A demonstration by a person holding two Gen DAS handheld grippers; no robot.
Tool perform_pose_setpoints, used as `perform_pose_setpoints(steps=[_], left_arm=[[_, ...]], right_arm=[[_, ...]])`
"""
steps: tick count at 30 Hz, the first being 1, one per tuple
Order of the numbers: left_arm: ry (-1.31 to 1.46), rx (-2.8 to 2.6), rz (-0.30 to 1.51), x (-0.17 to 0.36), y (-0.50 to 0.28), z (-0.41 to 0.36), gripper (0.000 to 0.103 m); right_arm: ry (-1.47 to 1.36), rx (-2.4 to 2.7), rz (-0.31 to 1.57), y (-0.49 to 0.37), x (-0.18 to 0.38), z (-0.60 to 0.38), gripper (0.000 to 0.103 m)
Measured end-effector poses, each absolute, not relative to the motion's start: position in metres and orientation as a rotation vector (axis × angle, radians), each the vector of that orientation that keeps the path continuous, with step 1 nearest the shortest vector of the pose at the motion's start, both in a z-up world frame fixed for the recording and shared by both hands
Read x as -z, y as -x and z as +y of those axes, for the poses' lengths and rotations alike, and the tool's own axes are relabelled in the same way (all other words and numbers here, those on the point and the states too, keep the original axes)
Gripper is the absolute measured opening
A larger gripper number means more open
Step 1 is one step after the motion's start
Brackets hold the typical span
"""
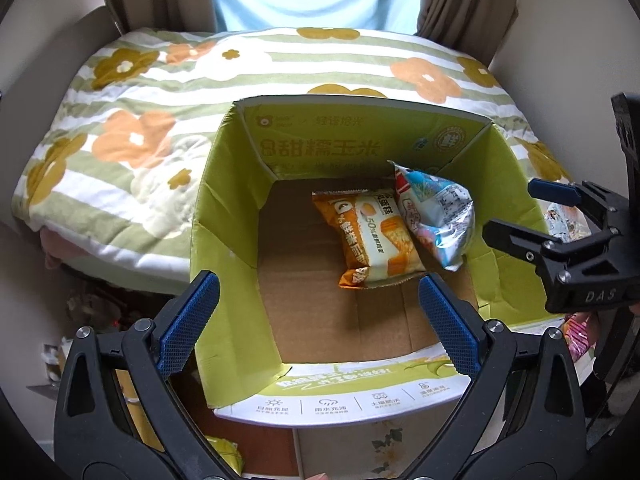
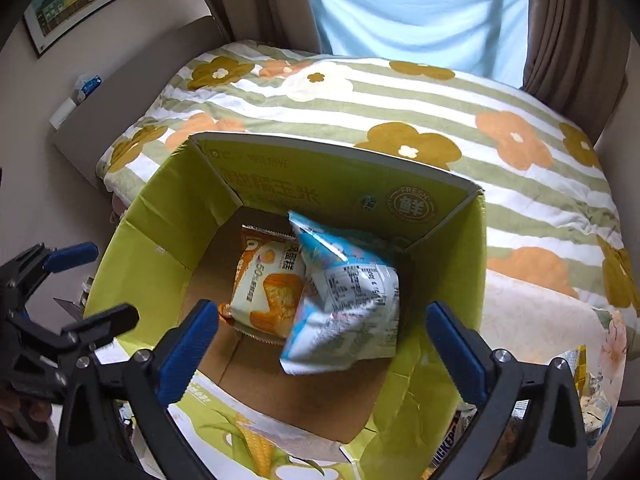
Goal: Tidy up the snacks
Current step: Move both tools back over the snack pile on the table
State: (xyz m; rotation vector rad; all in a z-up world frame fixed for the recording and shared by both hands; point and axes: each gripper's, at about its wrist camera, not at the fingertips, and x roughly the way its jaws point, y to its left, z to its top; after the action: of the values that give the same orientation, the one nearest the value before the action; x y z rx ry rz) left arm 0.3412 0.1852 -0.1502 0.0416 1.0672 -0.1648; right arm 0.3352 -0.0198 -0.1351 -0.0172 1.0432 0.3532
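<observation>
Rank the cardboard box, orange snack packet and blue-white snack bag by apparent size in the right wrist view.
1. cardboard box
2. blue-white snack bag, though it lies nearer the camera
3. orange snack packet, partly hidden by the bag

Green box (image 1: 224, 208), orange packet (image 1: 376, 240), floral quilt (image 1: 120, 120)
</observation>
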Motion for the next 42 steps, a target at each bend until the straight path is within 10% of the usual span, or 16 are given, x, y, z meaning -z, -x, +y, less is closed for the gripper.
perform_pose_setpoints(steps=[22, 42], left_arm=[[-0.035, 0.195, 0.944, 0.1, -0.284, 0.143, 0.099], [-0.215, 0.456, 0.941, 0.116, -0.175, -0.115, 0.099]], right_arm=[[-0.02, -0.36, 0.916, -0.26, 0.067, -0.076, 0.103], [-0.11, -0.23, 0.954, -0.18, 0.083, -0.293, 0.103]])
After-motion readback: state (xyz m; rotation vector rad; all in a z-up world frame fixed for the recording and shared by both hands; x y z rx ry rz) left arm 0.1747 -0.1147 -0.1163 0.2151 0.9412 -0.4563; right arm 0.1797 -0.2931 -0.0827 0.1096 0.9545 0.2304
